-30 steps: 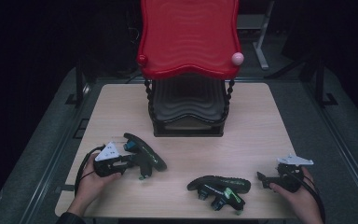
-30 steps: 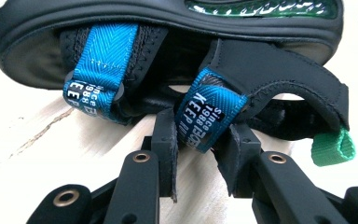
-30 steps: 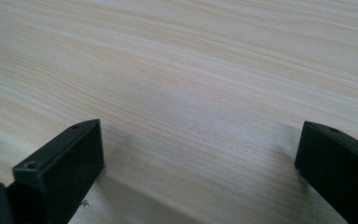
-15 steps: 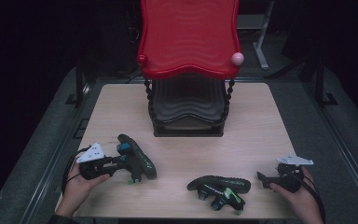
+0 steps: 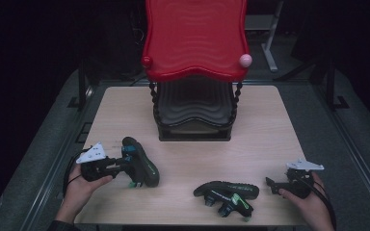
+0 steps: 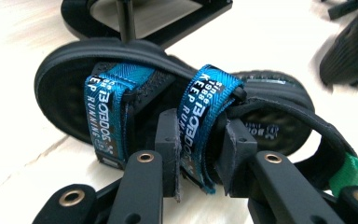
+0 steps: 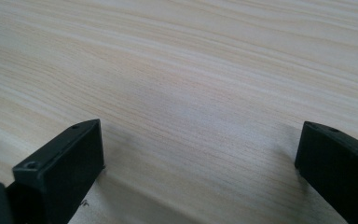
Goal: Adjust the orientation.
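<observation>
Fingers [image 6: 168, 154] of the left gripper [image 6: 200, 161] clamp a sandal's blue strap [image 6: 204, 112]; right gripper [image 7: 200, 172] fingers spread wide.

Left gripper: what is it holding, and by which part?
The left gripper grips the black sandal by its blue strap; jaws shut on it.

Sandal [image 6: 168, 93]: woven cloth straps (matt rubber sole); table [image 7: 191, 70]: pale wood grain.

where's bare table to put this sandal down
Free: the table right of the rack, and the strip left of it. Crowded: the front edge, with the left gripper on one sandal and the second sandal.
</observation>
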`<state>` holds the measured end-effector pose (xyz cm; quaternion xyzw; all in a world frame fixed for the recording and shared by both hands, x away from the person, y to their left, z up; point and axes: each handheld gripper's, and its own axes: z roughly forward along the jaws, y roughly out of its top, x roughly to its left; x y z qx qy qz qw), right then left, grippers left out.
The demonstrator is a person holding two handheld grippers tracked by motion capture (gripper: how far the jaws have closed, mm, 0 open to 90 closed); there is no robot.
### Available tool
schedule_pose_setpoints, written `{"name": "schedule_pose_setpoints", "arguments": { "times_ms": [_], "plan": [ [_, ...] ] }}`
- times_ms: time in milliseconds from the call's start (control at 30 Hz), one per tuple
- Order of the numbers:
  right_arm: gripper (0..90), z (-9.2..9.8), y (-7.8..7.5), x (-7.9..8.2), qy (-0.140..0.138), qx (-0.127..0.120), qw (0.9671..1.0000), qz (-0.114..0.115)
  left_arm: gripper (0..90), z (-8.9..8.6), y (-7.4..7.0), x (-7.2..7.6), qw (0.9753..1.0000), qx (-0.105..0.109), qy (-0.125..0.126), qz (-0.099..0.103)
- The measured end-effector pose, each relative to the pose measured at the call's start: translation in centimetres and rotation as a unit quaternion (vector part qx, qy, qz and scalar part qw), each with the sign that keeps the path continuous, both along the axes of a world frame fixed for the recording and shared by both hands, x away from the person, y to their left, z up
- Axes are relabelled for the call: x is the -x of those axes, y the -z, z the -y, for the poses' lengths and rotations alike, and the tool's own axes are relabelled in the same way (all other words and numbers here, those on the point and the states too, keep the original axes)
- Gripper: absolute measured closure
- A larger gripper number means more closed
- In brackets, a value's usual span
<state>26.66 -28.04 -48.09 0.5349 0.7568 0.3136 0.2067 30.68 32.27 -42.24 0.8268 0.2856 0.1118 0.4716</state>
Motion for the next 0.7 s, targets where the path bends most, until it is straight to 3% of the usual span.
{"name": "schedule_pose_setpoints", "arguments": {
  "times_ms": [300, 700],
  "plan": [
    [0.6, 0.0, 0.0, 0.0, 0.0, 0.0, 1.0, 0.0, 71.0, 2.0, -0.4, -2.0, 0.9999, 0.008, 0.009, -0.004],
    [0.6, 0.0, 0.0, 0.0, 0.0, 0.0, 1.0, 0.0, 70.4, 5.8, 0.1, -5.0, 0.9996, -0.013, 0.011, -0.021]
  ]
}}
